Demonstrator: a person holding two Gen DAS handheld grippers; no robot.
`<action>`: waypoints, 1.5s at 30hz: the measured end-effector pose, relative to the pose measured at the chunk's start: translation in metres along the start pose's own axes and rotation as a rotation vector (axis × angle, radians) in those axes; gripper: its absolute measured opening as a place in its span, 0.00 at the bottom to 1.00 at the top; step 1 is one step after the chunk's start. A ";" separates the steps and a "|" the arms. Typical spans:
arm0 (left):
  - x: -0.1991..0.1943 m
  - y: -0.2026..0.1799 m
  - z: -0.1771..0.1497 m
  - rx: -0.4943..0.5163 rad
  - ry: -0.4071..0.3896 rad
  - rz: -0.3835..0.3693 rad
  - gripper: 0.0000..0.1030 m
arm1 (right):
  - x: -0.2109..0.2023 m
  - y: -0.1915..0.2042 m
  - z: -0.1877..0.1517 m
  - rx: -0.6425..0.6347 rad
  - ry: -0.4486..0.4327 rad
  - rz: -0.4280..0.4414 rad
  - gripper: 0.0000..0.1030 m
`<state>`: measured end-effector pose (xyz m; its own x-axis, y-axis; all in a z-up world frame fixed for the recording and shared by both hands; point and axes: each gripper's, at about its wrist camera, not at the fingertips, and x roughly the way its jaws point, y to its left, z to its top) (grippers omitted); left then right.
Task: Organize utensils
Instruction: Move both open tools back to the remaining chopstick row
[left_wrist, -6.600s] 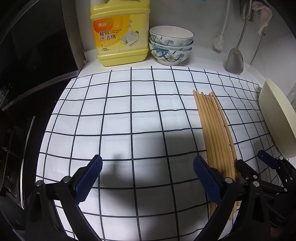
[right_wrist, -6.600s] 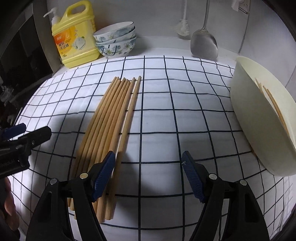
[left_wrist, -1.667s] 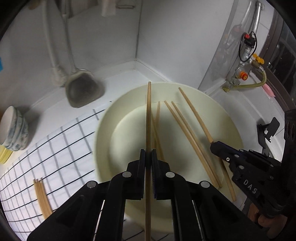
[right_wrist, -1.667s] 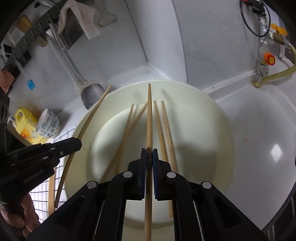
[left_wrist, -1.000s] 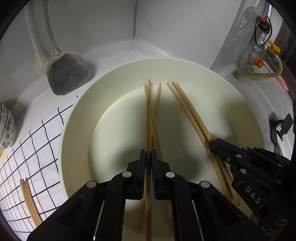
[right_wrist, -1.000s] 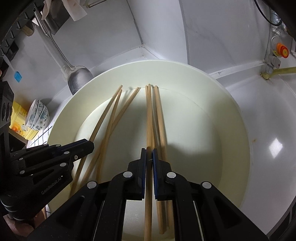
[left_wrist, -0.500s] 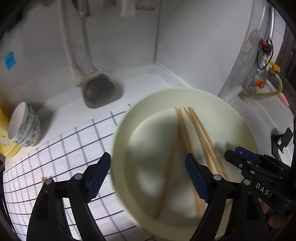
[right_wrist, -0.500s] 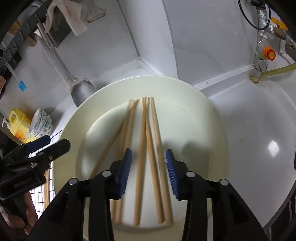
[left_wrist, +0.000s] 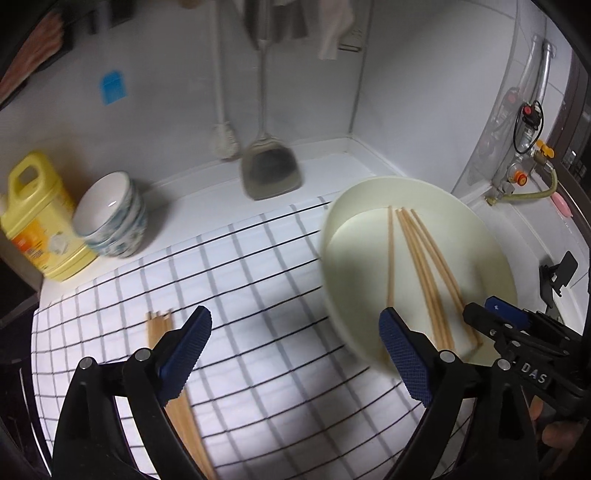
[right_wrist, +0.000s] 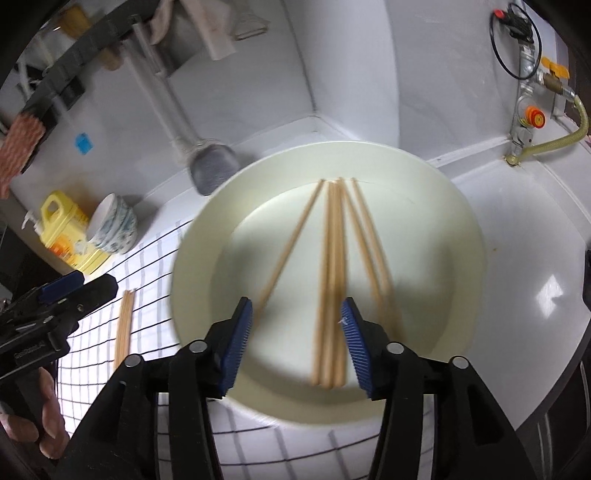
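Kitchen counter, mid-sort: both grippers hang empty above the work area. The left gripper (left_wrist: 295, 347) has its jaws spread wide w/ nothing between them, over the checked cloth (left_wrist: 258, 266). The right gripper (right_wrist: 295, 343) is parted about halfway, also holding nothing, directly above the cream basin (right_wrist: 465, 229). Several wooden chopsticks (right_wrist: 332, 280) lie loose in the basin, fanned lengthwise; a smaller bundle of chopsticks (left_wrist: 159, 325) sits on the cloth near the left gripper's left finger. Detergent jug (left_wrist: 33, 221) & stacked bowls (left_wrist: 110, 218) stand at the back. Judged step: between transfers, i.e. a drop-off looks done. Next move likely calls for going to the cloth bundle, lining jaws across one stick, closing squarely.
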<state>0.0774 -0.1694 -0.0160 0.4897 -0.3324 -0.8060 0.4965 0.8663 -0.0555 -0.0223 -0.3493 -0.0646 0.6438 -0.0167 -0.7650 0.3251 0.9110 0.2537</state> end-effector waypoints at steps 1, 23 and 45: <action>-0.003 0.005 -0.003 -0.004 0.000 0.004 0.88 | -0.003 0.008 -0.004 -0.010 0.000 0.004 0.49; -0.058 0.140 -0.100 -0.125 0.000 0.089 0.94 | -0.013 0.141 -0.086 -0.122 0.018 0.076 0.65; -0.016 0.206 -0.160 -0.250 0.065 0.188 0.94 | 0.077 0.207 -0.120 -0.285 0.100 0.071 0.73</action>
<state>0.0578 0.0742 -0.1090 0.5052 -0.1400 -0.8515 0.2060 0.9778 -0.0386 0.0115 -0.1130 -0.1420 0.5820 0.0787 -0.8094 0.0652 0.9876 0.1429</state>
